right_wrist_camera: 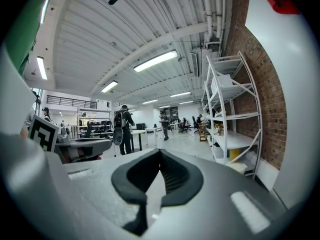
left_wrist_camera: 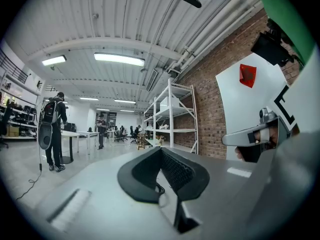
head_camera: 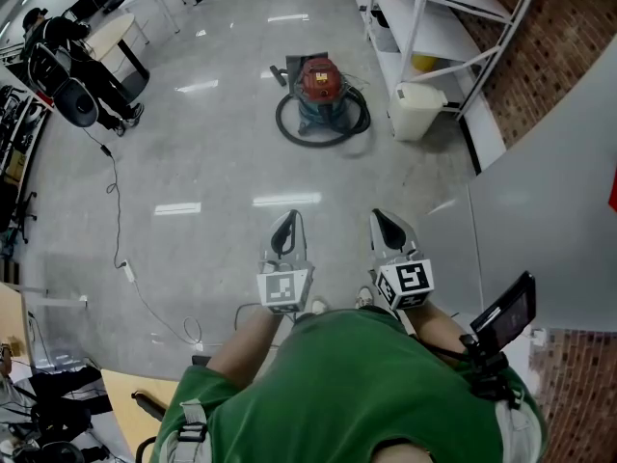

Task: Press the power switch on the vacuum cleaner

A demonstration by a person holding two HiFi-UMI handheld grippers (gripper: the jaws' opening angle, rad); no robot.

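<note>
I am holding both tools in close to my body, with the vacuum cleaner [head_camera: 321, 87] standing well ahead of me on the floor [head_camera: 212, 162], its dark hose [head_camera: 289, 128] looping round its base. A white bin [head_camera: 417, 111] is sitting just to the right of the vacuum cleaner, and a white shelf rack [head_camera: 434, 27] is rising beyond that. The left tongs [head_camera: 287, 228] are resting with their pads together and nothing between them, and the right tongs [head_camera: 388, 228] are showing the same, closed and empty. Neither gripper view is taking in the vacuum cleaner at all. I am judging the task as barely started: the whole approach is still to do, and the power switch is too small to pick out from here, so I am expecting to find it only once I am standing over the red top
</note>
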